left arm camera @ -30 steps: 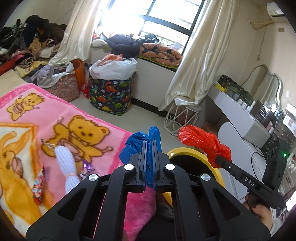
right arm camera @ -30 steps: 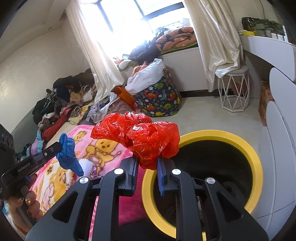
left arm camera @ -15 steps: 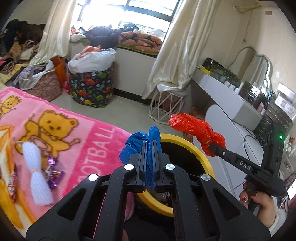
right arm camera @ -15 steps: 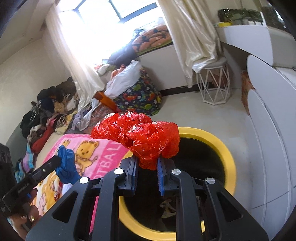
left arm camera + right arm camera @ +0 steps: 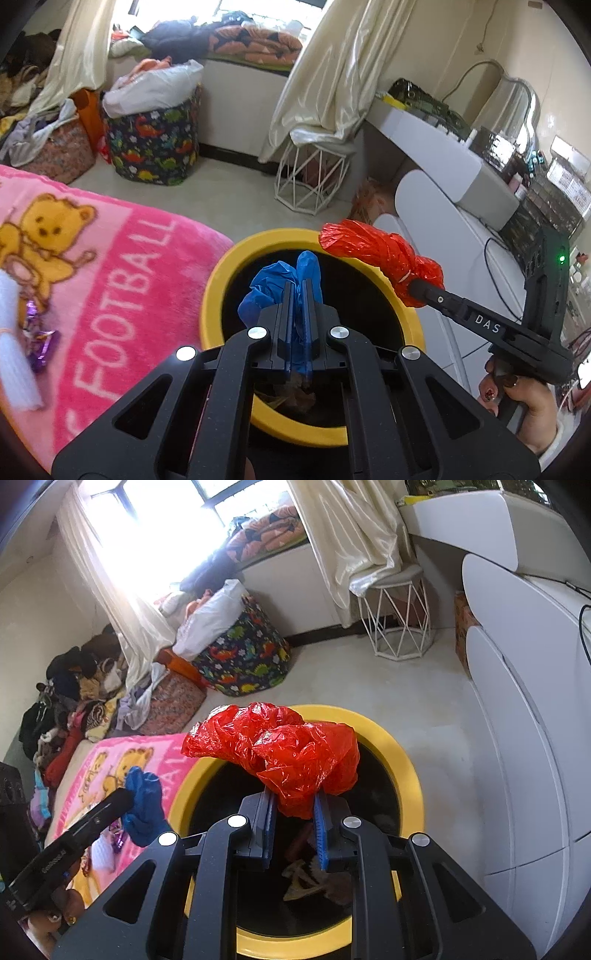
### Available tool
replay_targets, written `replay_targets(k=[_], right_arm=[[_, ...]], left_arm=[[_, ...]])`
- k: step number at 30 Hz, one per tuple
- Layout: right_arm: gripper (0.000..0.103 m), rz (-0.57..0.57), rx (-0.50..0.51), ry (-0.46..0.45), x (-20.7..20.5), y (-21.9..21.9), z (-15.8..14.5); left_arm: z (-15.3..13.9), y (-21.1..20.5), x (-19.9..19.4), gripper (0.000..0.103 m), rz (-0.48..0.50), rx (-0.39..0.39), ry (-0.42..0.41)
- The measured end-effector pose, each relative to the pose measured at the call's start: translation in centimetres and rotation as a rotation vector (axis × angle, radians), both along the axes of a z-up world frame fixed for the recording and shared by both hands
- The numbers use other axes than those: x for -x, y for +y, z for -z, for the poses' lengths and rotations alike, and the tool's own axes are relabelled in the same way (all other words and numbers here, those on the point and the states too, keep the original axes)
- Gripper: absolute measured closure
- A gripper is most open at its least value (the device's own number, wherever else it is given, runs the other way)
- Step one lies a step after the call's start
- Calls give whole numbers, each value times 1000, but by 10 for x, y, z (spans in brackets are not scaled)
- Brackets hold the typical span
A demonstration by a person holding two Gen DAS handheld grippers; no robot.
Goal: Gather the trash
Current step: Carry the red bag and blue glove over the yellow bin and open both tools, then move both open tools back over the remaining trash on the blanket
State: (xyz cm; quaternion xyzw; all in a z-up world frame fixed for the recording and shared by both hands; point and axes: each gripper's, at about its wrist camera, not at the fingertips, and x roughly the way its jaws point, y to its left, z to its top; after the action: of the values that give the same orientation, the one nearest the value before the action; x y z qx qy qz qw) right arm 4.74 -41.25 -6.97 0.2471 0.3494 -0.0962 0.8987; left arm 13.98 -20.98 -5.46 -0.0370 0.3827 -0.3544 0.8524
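My left gripper (image 5: 300, 291) is shut on a crumpled blue plastic scrap (image 5: 273, 288) and holds it over the mouth of the yellow-rimmed black bin (image 5: 221, 273). My right gripper (image 5: 293, 805) is shut on a crumpled red plastic bag (image 5: 280, 746) above the same bin (image 5: 406, 771). The red bag (image 5: 373, 251) and right gripper show in the left wrist view over the bin's far rim. The blue scrap (image 5: 144, 805) shows in the right wrist view at the bin's left edge. Some trash (image 5: 314, 878) lies inside the bin.
A pink teddy-bear blanket (image 5: 110, 266) lies left of the bin with a white foam net (image 5: 14, 350) and purple wrappers (image 5: 40, 339) on it. A white cabinet (image 5: 517, 701) stands right of the bin. A dinosaur-print basket (image 5: 155, 147) and a white wire stool (image 5: 314, 177) stand beyond.
Both grippers have moved from beside the blanket to over the bin's mouth, still holding the blue scrap and the red bag. The view has tilted down into the bin.
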Motion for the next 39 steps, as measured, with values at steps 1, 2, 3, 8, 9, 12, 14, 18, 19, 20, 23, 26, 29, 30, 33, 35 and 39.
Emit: replay_targets(k=[1, 2, 3, 8, 9, 12, 14, 18, 19, 20, 23, 26, 29, 30, 33, 35, 39], right_arm=[[84, 1, -4, 5, -1, 0, 1], [84, 3, -10, 12, -1, -2, 3], [83, 5, -17, 16, -1, -3, 5], [66, 34, -55, 17, 4, -11, 10], [62, 40, -61, 15, 3, -12, 10], [50, 62, -73, 0, 4, -18, 7], [46, 77, -74, -10, 7, -20, 5], [38, 97, -75, -27, 8, -24, 4], [36, 102, -73, -29, 8, -23, 3], [33, 105, -72, -30, 8, -23, 2], [29, 113, -64, -40, 9, -22, -1], [25, 112, -52, -54, 9, -17, -5], [22, 107, -33, -67, 8, -13, -9], [21, 105, -28, -71, 8, -12, -10], [20, 96, -19, -86, 8, -9, -14], [20, 92, -9, -95, 8, -7, -17], [19, 76, 4, -109, 8, -1, -23]], left_arm=[[4, -4, -2, 101, 4, -1, 10], [8, -7, -4, 101, 11, 0, 26], [11, -9, -6, 101, 11, 0, 34], [26, -16, -15, 78, 21, -7, 83], [27, -16, -15, 73, 17, -7, 83], [26, -14, -14, 58, 6, -3, 85], [22, -12, -13, 44, 0, 3, 70], [13, -6, -8, 20, -22, 7, 34], [10, -5, -8, 14, -31, 9, 24], [8, -2, -6, 13, -41, 11, 14], [1, 3, -3, 11, -62, 7, -7], [-5, 7, 1, 11, -70, -1, -31], [-11, 13, 5, 11, -80, -8, -58], [-13, 15, 6, 11, -85, -7, -62], [-18, 23, 8, 11, -96, 3, -70], [-23, 28, 10, 11, -107, 2, -90], [-29, 38, 12, 11, -122, 11, -108]])
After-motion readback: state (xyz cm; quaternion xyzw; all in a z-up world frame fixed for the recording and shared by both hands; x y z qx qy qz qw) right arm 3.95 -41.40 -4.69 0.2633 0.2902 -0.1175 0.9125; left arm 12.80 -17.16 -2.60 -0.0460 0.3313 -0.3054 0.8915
